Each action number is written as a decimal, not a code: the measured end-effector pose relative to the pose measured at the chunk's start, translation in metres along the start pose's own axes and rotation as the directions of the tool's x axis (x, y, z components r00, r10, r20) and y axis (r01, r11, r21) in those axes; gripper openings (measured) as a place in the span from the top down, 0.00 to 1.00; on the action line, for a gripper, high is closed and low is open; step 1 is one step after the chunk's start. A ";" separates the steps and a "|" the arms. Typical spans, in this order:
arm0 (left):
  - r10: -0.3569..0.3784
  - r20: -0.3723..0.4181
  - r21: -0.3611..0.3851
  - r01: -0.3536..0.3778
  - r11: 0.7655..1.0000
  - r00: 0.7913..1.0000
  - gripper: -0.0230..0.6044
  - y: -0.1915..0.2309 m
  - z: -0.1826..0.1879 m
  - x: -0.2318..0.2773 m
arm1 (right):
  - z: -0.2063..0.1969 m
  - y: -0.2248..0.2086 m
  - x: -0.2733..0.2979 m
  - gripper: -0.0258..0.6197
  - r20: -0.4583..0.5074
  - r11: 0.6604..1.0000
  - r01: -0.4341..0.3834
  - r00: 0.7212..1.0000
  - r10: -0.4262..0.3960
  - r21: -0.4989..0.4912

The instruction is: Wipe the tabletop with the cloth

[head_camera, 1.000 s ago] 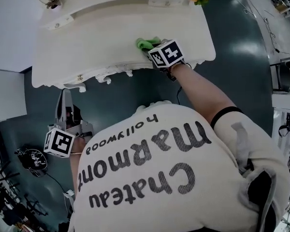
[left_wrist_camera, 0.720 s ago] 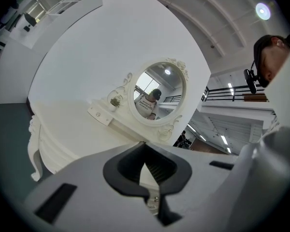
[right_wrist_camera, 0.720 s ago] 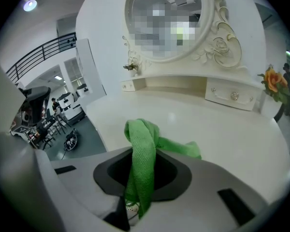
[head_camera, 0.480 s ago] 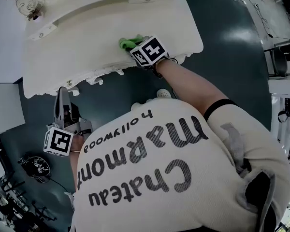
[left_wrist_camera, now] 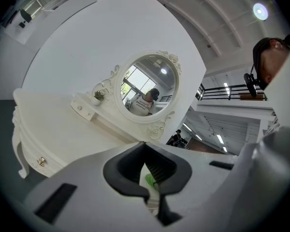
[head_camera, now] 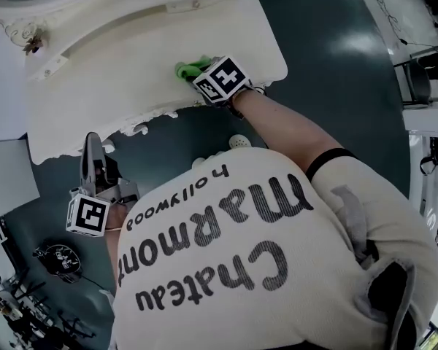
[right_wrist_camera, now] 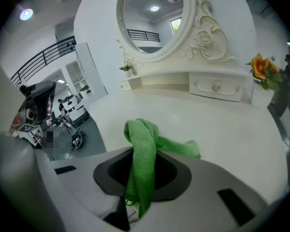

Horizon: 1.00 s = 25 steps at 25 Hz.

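A green cloth [right_wrist_camera: 142, 144] hangs bunched from my right gripper [right_wrist_camera: 135, 202], which is shut on it. In the head view the cloth [head_camera: 192, 69] rests on the white dressing table [head_camera: 117, 71] near its front edge, just ahead of my right gripper [head_camera: 203, 77] and its marker cube. My left gripper [head_camera: 93, 143] hangs below the table's front left, over the dark floor and off the tabletop. Its jaws stand together with nothing held. In the left gripper view, my left gripper [left_wrist_camera: 152, 197] points up at the table [left_wrist_camera: 53, 124].
An oval mirror [right_wrist_camera: 152, 18] stands at the table's back over a small drawer shelf [right_wrist_camera: 215, 87]. Orange flowers [right_wrist_camera: 263, 71] sit at the back right corner, a tiny plant [left_wrist_camera: 98, 96] at the back left. Cables and gear [head_camera: 58, 257] lie on the floor at left.
The head view has swung, so the table now sits further left and higher. My right gripper keeps the cloth on the tabletop near the front edge. The left gripper has barely moved.
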<state>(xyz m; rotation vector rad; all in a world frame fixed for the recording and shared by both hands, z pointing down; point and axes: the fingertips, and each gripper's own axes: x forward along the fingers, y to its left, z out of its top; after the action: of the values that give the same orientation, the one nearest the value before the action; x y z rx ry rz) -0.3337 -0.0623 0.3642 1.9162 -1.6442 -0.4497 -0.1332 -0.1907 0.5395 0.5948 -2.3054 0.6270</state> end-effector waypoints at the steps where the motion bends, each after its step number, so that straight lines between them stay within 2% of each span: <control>1: -0.005 -0.005 0.002 0.005 1.000 1.000 0.95 -0.004 -0.003 0.004 | -0.003 -0.006 -0.005 0.83 0.002 1.000 0.007 1.000 -0.007 0.007; 6: -0.064 0.004 -0.027 0.064 0.998 0.998 0.95 -0.036 -0.010 0.023 | -0.016 -0.030 -0.026 0.83 0.016 0.999 0.038 0.999 -0.038 0.022; 16: -0.102 -0.040 -0.009 0.101 0.995 0.994 0.95 -0.068 -0.029 0.053 | -0.037 -0.070 -0.064 0.83 0.037 0.994 0.094 0.995 -0.096 0.053; 19: -0.130 -0.045 -0.027 0.129 0.991 0.990 0.95 -0.079 -0.035 0.059 | -0.044 -0.084 -0.075 0.83 0.046 0.990 0.124 0.991 -0.127 0.066; 25: -0.139 -0.057 -0.036 0.137 0.990 0.989 0.95 -0.087 -0.042 0.066 | -0.055 -0.113 -0.097 0.83 0.060 0.977 0.173 0.982 -0.181 0.124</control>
<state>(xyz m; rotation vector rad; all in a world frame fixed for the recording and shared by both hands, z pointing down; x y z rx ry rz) -0.2281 -0.1114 0.3505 2.0079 -1.4642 -0.4660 0.0222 -0.2242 0.5393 0.8811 -2.2595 0.6694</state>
